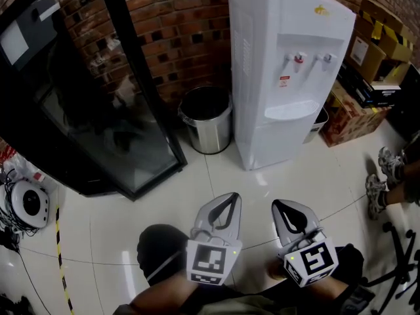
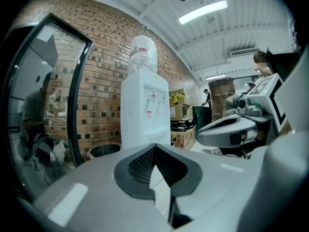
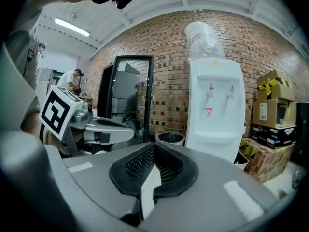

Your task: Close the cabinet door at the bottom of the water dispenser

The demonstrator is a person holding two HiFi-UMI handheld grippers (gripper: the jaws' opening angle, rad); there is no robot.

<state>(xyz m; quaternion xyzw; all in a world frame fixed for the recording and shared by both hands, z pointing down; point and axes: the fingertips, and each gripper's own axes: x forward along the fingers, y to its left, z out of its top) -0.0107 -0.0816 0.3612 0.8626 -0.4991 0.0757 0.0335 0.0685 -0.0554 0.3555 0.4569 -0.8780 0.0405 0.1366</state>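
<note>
The white water dispenser [image 1: 282, 64] stands against the brick wall, a bottle on top. Its bottom cabinet door [image 1: 279, 143] looks flush with the body. Both grippers hang low over the white tile floor, well short of the dispenser. My left gripper [image 1: 231, 199] is shut with nothing in it, and so is my right gripper [image 1: 279, 205] beside it. The left gripper view has the left gripper [image 2: 154, 146] pointing at the dispenser [image 2: 145, 115]. From the right gripper view, the right gripper [image 3: 154, 146] points just left of the dispenser [image 3: 215, 110], whose lower part is partly hidden behind the jaws.
A steel waste bin [image 1: 209, 120] stands left of the dispenser. A black glass-fronted cabinet [image 1: 98, 110] fills the left. Cardboard boxes [image 1: 367, 64] are stacked at the right. A person's shoes [image 1: 387, 172] and a chair base [image 1: 394, 254] are at the right edge.
</note>
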